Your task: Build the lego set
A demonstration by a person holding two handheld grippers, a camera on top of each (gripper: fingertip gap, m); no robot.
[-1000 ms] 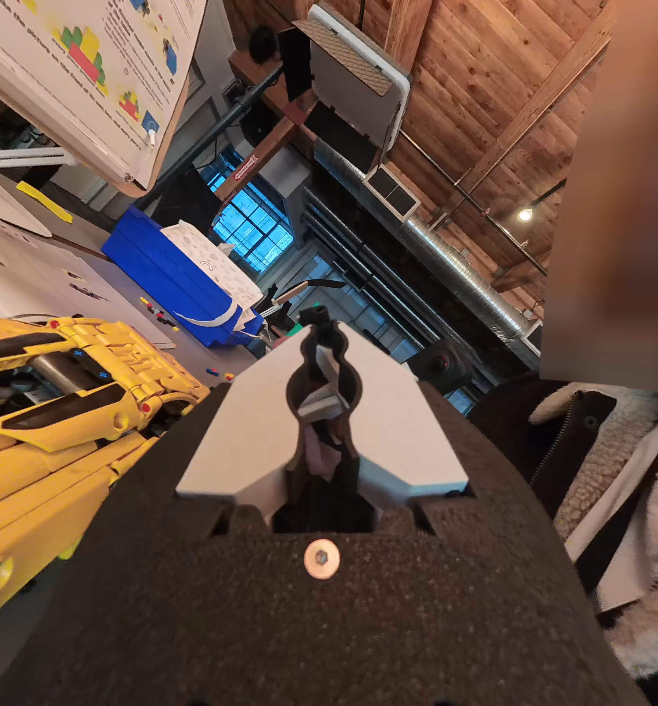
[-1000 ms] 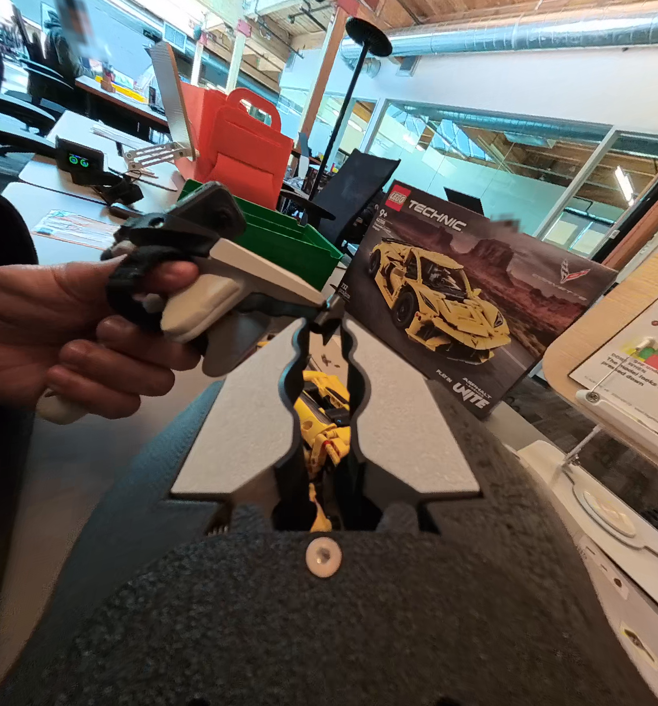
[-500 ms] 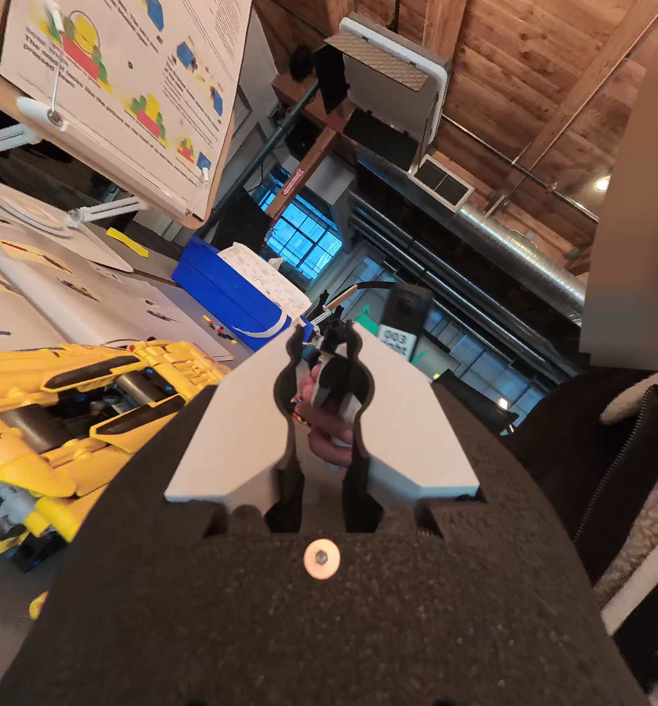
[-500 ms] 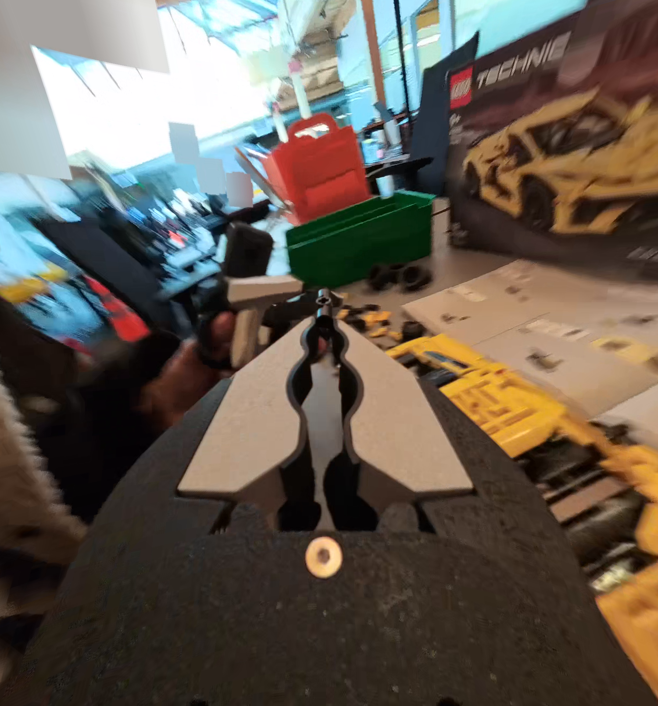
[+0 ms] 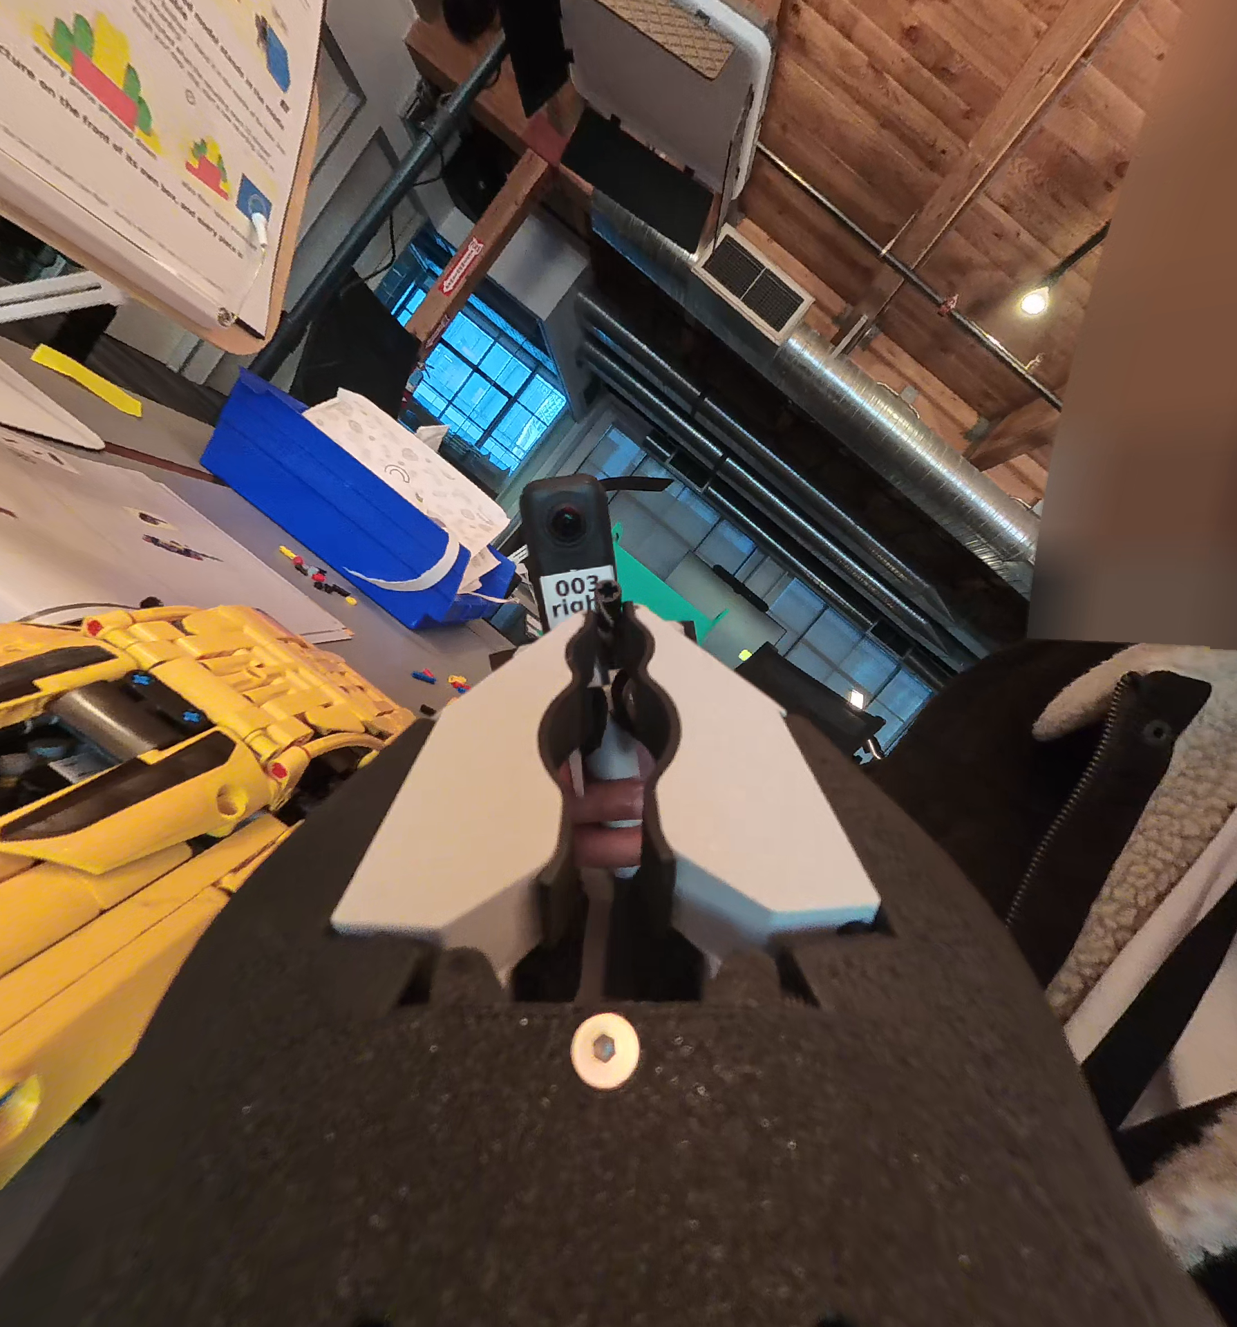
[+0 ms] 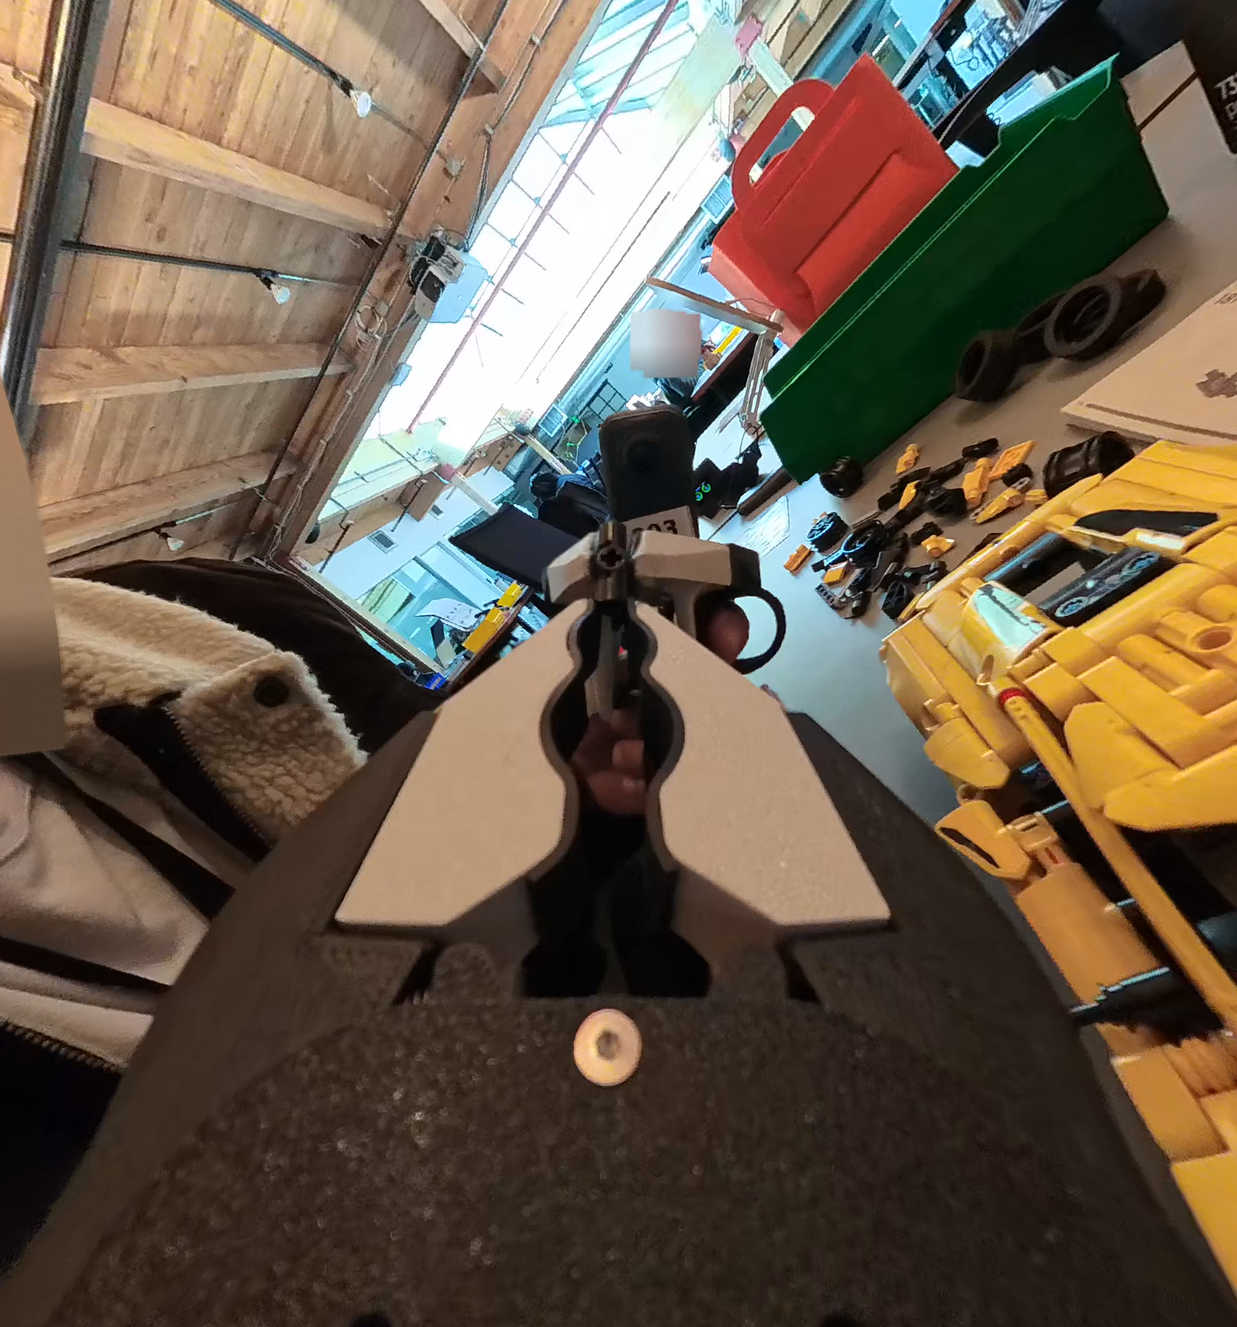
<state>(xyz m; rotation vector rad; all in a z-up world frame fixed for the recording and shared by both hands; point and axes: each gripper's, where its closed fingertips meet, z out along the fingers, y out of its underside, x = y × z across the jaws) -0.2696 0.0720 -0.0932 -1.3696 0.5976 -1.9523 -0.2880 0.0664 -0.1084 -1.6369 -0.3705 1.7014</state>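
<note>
A: Start at your tips. What sits between them?

B: Your left gripper (image 5: 607, 619) is pinched on a small black axle piece (image 5: 607, 602), its cross-shaped end poking out past the tips. Your right gripper (image 6: 610, 610) faces it nose to nose, closed on a black cross-holed connector (image 6: 610, 561). The two tips meet; I cannot tell whether both clamp one joined part or two separate ones.

A: And the fingers themselves?

B: Smooth pale grey wedges with a wavy black inner edge, set in grainy black bodies.

A: Where is the build?

B: The yellow car model (image 5: 120, 725) lies on the grey table (image 5: 192, 438) off to your left gripper's left, angular glossy panels with black insets.

A: Containers?

B: A blue bin (image 5: 328, 495) holds a crumpled white speckled paper bag (image 5: 414, 467) that spills over its rim. In the right wrist view a green bin (image 6: 974, 287) stands beyond the loose black and yellow parts (image 6: 910, 517); its inside is hidden. A red handled carrier (image 6: 824, 187) rises behind it, and ribbed black tyres (image 6: 1061, 330) lie at the bin's foot.
</note>
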